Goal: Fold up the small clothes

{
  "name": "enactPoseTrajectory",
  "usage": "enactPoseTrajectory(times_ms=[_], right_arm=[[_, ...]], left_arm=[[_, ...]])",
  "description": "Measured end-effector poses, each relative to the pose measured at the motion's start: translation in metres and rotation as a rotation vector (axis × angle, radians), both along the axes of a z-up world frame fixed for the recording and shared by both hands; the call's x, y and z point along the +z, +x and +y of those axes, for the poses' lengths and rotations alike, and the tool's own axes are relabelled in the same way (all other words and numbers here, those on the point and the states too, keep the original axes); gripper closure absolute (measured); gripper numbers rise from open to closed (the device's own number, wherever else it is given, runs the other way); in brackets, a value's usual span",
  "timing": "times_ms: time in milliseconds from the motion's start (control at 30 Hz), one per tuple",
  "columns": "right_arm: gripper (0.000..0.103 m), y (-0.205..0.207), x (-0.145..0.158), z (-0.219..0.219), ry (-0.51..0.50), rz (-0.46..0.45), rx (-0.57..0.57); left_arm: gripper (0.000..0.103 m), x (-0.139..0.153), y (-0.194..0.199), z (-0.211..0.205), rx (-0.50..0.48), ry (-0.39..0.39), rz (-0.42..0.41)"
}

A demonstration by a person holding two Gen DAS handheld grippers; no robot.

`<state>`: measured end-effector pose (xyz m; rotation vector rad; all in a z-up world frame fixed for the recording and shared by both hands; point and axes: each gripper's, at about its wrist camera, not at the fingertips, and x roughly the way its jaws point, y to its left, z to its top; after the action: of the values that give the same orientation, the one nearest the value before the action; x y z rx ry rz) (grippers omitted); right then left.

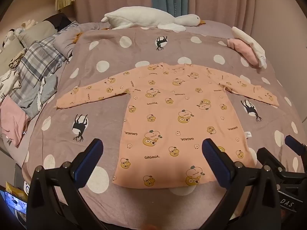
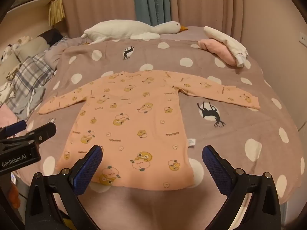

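Both grippers spread wide, holding nothing: left gripper [image 1: 152, 148], right gripper [image 2: 152, 155]. Between them, low centre, peach long-sleeved cartoon-print shirt [image 1: 172, 118] flat, unfolded, sleeves out, on mauve polka-dot bedspread [image 1: 107, 99]. White plush goose [image 1: 145, 20] along top. Left view only: pink folded garment [image 1: 11, 120] at left edge. Right view only: "GenRobot.AI" lettering on the left gripper's body.

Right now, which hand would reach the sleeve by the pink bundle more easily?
Probably the right gripper: it hovers open over the shirt's hem on that side, that sleeve ahead.
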<state>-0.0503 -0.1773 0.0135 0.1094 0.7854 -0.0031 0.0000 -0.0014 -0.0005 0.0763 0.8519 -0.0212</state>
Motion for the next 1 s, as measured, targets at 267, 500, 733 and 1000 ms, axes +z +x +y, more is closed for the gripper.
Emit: enactPoseTrajectory(times_ms=[267, 500, 733, 1000], right_arm=[[0.000, -0.0004, -0.0017, 0.0001, 0.011, 0.007, 0.003], [0.000, -0.0020, -0.0027, 0.0020, 0.013, 0.007, 0.000], [0.000, 0.0002, -0.0030, -0.0003, 0.017, 0.009, 0.004], [0.000, -0.0022, -0.0037, 0.0015, 0.018, 0.008, 0.002]], left_arm=[[0.000, 0.0000, -0.0046, 0.0056, 0.007, -0.015, -0.017], [0.000, -0.0026, -0.0061, 0.0045, 0.011, -0.003, -0.017], [0.000, 0.0000, -0.0061, 0.0035, 0.008, 0.012, -0.017], [0.000, 0.0008, -0.0041, 0.0018, -0.002, 0.013, -0.010]])
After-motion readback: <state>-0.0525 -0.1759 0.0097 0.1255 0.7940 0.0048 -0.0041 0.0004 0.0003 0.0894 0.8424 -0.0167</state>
